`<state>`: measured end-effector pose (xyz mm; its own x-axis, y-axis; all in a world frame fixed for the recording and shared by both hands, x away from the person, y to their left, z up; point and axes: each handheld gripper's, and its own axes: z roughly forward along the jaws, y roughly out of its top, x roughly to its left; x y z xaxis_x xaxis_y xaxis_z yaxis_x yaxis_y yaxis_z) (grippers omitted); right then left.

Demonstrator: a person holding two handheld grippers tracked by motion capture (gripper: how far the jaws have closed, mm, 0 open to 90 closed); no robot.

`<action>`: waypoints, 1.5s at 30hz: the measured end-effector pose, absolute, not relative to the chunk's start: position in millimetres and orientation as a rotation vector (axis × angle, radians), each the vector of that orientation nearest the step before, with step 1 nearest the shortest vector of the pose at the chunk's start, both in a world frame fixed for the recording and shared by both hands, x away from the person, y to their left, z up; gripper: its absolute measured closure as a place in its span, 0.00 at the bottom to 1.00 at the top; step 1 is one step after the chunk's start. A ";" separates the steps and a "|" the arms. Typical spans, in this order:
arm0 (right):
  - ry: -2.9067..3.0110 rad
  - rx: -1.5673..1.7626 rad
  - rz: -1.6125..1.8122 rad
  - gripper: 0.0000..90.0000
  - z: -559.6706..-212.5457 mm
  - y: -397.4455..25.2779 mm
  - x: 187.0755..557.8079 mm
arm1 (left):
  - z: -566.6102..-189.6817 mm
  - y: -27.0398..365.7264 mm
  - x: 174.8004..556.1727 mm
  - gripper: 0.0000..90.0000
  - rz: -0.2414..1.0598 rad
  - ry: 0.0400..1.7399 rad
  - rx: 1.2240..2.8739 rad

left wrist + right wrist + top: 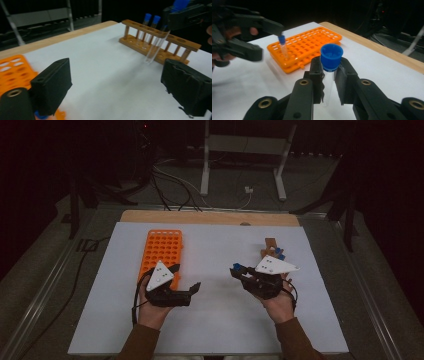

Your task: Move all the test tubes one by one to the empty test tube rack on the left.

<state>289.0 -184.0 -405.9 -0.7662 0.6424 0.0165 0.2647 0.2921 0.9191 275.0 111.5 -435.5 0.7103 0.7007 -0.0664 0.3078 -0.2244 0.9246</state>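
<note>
you're carrying a blue-capped tube (331,72) clamped in the right hand-held gripper (329,82) | left hand-held gripper (117,82) gaping empty | be keeping it upright nearing the orange rack (307,47)

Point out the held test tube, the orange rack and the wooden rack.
held test tube (331,57): right gripper view, on its blue cap.
orange rack (162,248): high view, on its holed top face.
wooden rack (160,35): left gripper view, on its top rail.

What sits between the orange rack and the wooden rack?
Only bare white sheet on the table between the orange rack and the wooden rack, per the high view; the right gripper carries a capped tube above that gap.
</note>
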 end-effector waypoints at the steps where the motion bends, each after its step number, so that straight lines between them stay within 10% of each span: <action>1: 2.215 0.814 1.468 0.85 -406.4 -181.5 288.9 | -436.4 109.0 275.9 0.14 0.437 0.788 1.819; 19: 2.272 0.794 1.517 0.85 -410.8 -155.2 288.9 | -446.3 70.0 284.7 0.28 0.381 0.749 1.883; 28: 2.294 0.785 1.526 0.85 -412.2 -150.2 288.7 | -446.9 60.7 281.4 0.60 0.407 0.674 1.909; 45: 2.331 0.789 1.553 0.85 -415.5 -145.5 289.7 | -445.9 59.1 276.2 0.86 0.435 0.609 1.936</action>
